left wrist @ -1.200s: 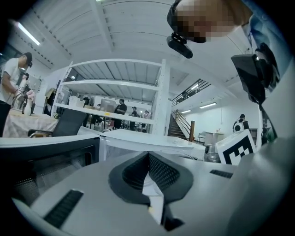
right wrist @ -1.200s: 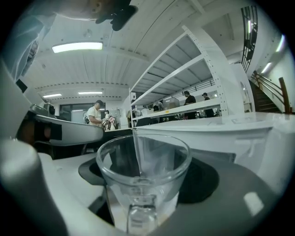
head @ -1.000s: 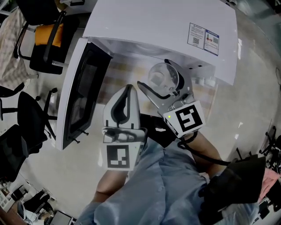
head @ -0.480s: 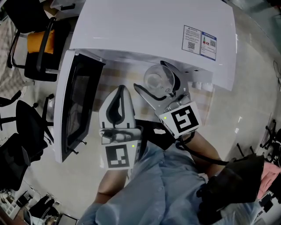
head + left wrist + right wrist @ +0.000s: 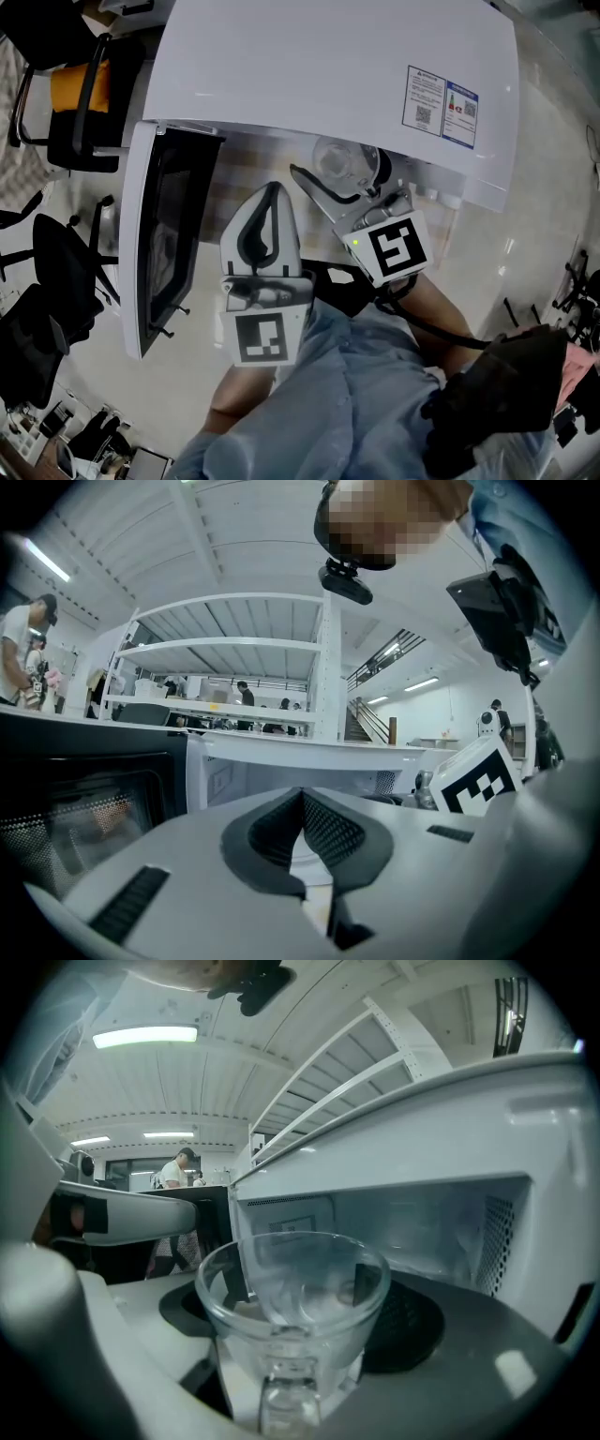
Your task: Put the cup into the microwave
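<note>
Clear glass cup (image 5: 291, 1288); white microwave (image 5: 309, 75), black-windowed door (image 5: 173, 234); orange chair cushion (image 5: 70, 84).

White left gripper (image 5: 271, 190), white right gripper (image 5: 337, 169), light-blue shirt (image 5: 347, 403)

One white microwave (image 5: 309, 66) with one door (image 5: 164, 234). One clear glass cup (image 5: 336, 157). Two hand-held grippers: the left hand-held gripper (image 5: 271, 187) and the right hand-held gripper (image 5: 339, 169), each bearing one square-marker cube (image 5: 392, 247). Two printed labels (image 5: 426, 98) on the microwave's top. At least two black office chairs (image 5: 56, 253).
</note>
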Demonstrator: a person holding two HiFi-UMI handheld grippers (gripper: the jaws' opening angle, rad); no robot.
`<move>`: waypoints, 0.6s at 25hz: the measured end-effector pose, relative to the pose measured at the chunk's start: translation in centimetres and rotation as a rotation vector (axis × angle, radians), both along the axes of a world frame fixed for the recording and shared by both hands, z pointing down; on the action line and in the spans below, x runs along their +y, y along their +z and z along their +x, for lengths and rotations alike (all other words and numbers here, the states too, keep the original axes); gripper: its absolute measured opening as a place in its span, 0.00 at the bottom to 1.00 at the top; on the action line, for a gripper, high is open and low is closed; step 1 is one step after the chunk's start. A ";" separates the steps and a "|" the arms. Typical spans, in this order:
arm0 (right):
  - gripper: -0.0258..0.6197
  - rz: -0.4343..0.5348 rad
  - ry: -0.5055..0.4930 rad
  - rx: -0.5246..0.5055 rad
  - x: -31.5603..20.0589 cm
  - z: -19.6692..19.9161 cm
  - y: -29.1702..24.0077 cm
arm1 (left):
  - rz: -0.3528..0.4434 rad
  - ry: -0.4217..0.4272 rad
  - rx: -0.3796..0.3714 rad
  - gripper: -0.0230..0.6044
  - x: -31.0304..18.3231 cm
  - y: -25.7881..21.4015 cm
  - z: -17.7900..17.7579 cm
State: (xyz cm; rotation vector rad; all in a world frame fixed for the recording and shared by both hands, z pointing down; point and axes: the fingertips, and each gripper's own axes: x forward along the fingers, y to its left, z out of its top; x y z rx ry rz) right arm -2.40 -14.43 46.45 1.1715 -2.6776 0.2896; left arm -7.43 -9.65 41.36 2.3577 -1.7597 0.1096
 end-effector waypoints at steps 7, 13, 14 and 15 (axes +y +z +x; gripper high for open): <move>0.66 0.006 0.009 0.005 -2.4 -0.8 0.4 | -0.030 0.003 0.015 0.05 -1.5 0.7 -0.6; 0.66 -0.006 0.029 0.015 -4.5 -1.1 1.2 | -0.054 0.013 0.026 0.05 -2.9 1.2 -1.1; 0.66 -0.007 0.032 0.016 -4.8 -1.2 1.4 | -0.056 0.015 0.025 0.05 -3.2 1.3 -1.2; 0.66 -0.009 0.035 0.017 -5.0 -1.3 1.6 | -0.058 0.015 0.025 0.05 -3.4 1.4 -1.4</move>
